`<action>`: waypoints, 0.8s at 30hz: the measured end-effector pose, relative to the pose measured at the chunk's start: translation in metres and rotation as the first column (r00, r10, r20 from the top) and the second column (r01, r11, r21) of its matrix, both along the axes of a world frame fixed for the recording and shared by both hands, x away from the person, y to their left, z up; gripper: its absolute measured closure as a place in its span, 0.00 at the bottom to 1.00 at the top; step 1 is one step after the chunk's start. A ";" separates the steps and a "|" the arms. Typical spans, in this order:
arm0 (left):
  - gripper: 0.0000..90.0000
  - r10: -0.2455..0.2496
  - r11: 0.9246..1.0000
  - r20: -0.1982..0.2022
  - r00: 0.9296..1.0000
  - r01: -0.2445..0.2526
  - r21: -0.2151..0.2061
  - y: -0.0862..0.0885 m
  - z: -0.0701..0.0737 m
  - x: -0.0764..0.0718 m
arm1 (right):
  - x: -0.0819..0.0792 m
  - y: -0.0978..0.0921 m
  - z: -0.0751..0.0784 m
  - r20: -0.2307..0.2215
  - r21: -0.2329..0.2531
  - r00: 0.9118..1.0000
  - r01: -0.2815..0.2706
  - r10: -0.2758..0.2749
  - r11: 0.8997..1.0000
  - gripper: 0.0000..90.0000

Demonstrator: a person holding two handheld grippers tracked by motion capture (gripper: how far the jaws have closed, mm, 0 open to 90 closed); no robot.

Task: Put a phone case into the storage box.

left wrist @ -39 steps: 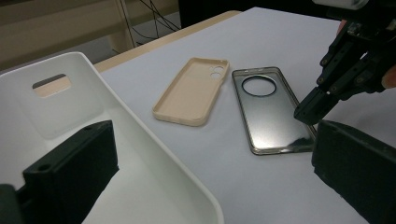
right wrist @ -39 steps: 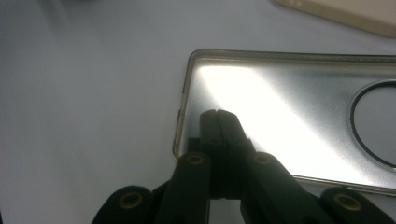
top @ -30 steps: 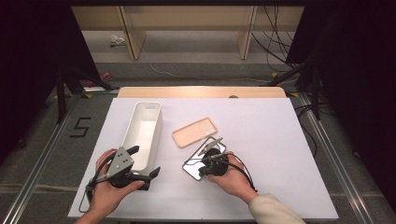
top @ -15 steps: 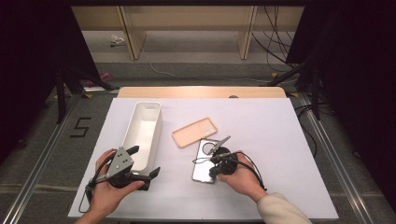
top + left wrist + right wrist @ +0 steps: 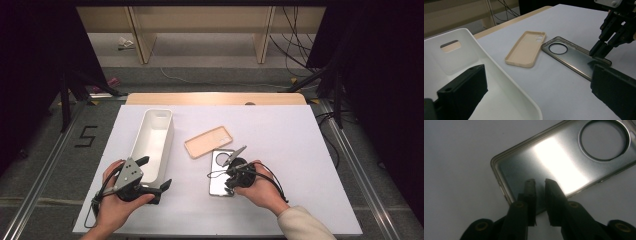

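Smoky-grey translucent plastic phone case with a round camera hole [image 5: 221, 172] lies flat on the white counter [image 5: 300, 150], just beside a beige phone case [image 5: 208, 141]. The right gripper [image 5: 540, 182] hovers over its near end, its black fingers [image 5: 553, 187] parted by a narrow gap, clamping nothing. The left gripper [image 5: 152, 172] rests by a long white plastic bin [image 5: 153, 140], its fingers [image 5: 461, 91] spread wide and empty.

The bin [image 5: 152, 142] is sitting at the left of the worktop [image 5: 300, 150], the two cases lying to its right: one case [image 5: 208, 141] behind, the other case [image 5: 221, 172] just before it.
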State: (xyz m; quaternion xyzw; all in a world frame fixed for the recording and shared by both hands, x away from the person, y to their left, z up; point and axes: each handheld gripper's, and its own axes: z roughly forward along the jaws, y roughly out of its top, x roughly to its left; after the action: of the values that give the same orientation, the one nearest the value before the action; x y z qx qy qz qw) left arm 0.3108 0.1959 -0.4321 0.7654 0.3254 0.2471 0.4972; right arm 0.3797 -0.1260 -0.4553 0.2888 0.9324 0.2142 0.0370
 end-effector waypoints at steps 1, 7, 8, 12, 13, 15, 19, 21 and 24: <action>0.00 -0.001 1.000 0.000 1.000 0.001 0.000 0.000 0.000 0.000 | -0.001 0.002 0.002 0.018 -0.018 0.999 -0.036 0.036 0.999 0.82; 0.01 -0.003 1.000 -0.003 1.000 0.003 0.008 -0.001 -0.001 0.000 | -0.007 0.009 0.013 0.098 -0.122 0.970 -0.208 0.221 0.970 0.49; 0.01 0.000 1.000 -0.002 1.000 0.000 0.012 -0.001 0.000 0.000 | -0.007 0.010 0.016 0.101 -0.146 0.962 -0.237 0.252 0.961 0.44; 0.01 0.000 1.000 -0.011 1.000 0.001 0.022 -0.002 -0.001 0.000 | -0.008 0.012 0.018 0.103 -0.174 0.948 -0.279 0.300 0.944 0.37; 0.01 -0.004 1.000 -0.014 1.000 0.004 0.024 -0.002 -0.002 0.000 | -0.011 0.015 0.018 0.100 -0.199 0.942 -0.296 0.320 0.934 0.35; 0.01 -0.005 1.000 -0.014 1.000 0.005 0.025 -0.002 -0.002 0.000 | -0.011 0.018 0.017 0.100 -0.234 0.932 -0.319 0.349 0.919 0.35; 0.01 -0.007 1.000 -0.014 1.000 0.007 0.024 -0.002 -0.002 0.000 | -0.012 0.023 0.014 0.093 -0.259 0.927 -0.330 0.363 0.908 0.34; 0.01 -0.007 1.000 -0.013 1.000 0.007 0.023 -0.002 -0.002 0.000 | -0.013 0.026 0.012 0.092 -0.274 0.923 -0.337 0.373 0.901 0.34; 0.01 -0.009 1.000 -0.014 1.000 0.010 0.023 -0.002 -0.002 0.000 | -0.014 0.031 0.011 0.087 -0.295 0.916 -0.352 0.392 0.888 0.34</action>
State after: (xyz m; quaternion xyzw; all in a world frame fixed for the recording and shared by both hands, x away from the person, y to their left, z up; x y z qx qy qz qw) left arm 0.3109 0.1935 -0.4338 0.7743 0.3224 0.2429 0.4873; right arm 0.3660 -0.0946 -0.4441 0.0802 0.9857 0.1072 0.1021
